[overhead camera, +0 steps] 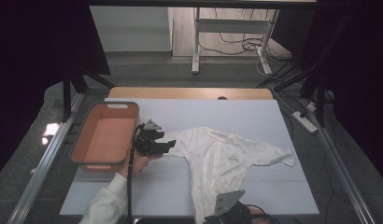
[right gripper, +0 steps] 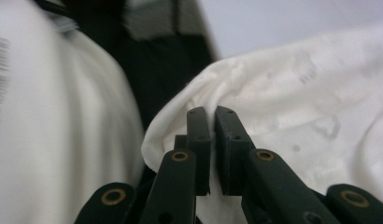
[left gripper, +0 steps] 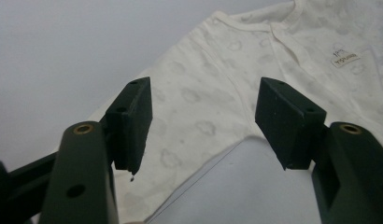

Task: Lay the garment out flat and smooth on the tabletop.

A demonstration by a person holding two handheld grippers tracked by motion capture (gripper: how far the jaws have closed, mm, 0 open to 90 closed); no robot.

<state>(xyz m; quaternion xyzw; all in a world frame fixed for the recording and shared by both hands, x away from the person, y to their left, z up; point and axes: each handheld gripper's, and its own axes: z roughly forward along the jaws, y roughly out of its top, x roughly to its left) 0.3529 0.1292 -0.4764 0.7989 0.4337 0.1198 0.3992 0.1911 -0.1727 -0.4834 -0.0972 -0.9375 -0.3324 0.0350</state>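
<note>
Pale blue worktop [overhead camera: 133, 186] is carrying a white baby suit [overhead camera: 222, 158], lying flat beside an orange bin [overhead camera: 105, 135]. Right gripper [right gripper: 212, 135] is pinching its bottom hem to lift it; left gripper [left gripper: 203, 123], jaws spread, is reaching for the sleeve.

The garment [overhead camera: 222, 156] is cream white, with a faint pattern of pale grey cloud shapes, and it has a small white label [left gripper: 344, 59] with dark letters. The desk [overhead camera: 255, 116] under the garment is pale blue-grey; its far edge is light wood. Left of the garment, the basket [overhead camera: 80, 140] is orange inside with a grey rim. Both grippers [overhead camera: 168, 143] [right gripper: 213, 116] are black with brass-coloured screws.
</note>
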